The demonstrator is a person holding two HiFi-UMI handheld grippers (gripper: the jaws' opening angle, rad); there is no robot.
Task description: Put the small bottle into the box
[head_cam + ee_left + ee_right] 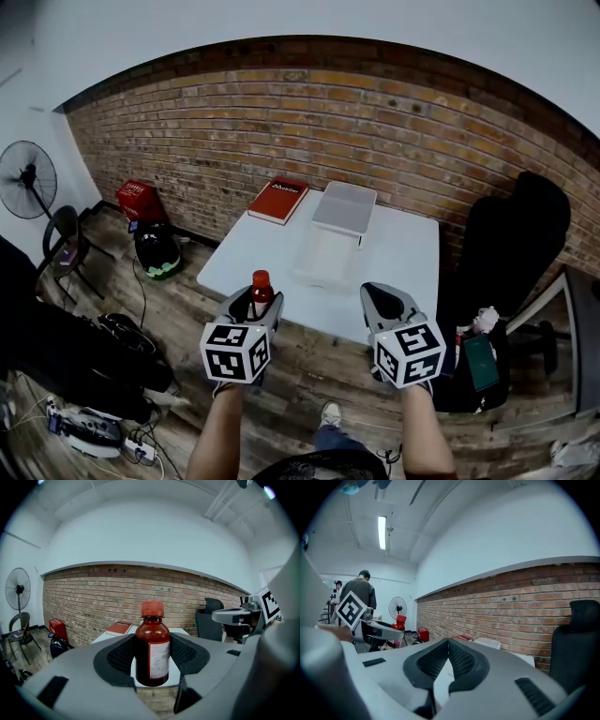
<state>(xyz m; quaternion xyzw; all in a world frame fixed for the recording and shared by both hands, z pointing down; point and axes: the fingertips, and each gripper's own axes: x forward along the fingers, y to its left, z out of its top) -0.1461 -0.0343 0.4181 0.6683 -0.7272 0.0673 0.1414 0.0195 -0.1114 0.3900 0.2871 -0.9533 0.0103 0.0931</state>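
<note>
A small brown bottle (152, 651) with a red cap and a white label stands upright between my left gripper's jaws; the left gripper (151, 660) is shut on it. In the head view the bottle (260, 287) and left gripper (251, 309) hover just before the white table's near edge (281, 319). The clear plastic box (330, 256) lies on the table ahead, with its lid (345, 207) behind it. My right gripper (383, 306) is held level with the left one; its jaws (446, 660) meet with nothing between them.
A red book (278, 200) lies at the table's far left corner. A black office chair (502, 272) stands to the right, a fan (26, 177), a chair and bags to the left. A brick wall (309, 131) runs behind. Cables lie on the wooden floor.
</note>
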